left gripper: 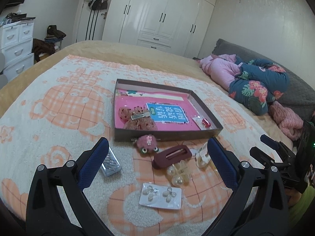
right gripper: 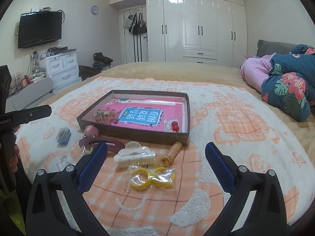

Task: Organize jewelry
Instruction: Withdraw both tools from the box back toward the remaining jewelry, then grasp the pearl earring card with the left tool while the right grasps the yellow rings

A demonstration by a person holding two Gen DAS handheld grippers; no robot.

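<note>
A shallow brown box [left gripper: 169, 132] lies flat at the centre of both views, its floor lined with a pink sheet bearing a blue label. Inside it, a reddish glittery bow clip [left gripper: 137, 118] rests at the lower left and a small packet with a red bead [left gripper: 204, 122] at the lower right corner. Below the box, in the left wrist view, lie a pink fuzzy clip [left gripper: 146, 144], a maroon oval clip [left gripper: 173, 155], a pearl claw clip [left gripper: 178, 173], a card of flower earrings [left gripper: 160, 195] and a small silver packet [left gripper: 111, 161]. In the right wrist view, a cream claw clip [right gripper: 134, 154], an orange spiral tie [right gripper: 171, 153] and bagged yellow rings [right gripper: 150, 179] sit lower centre.
</note>
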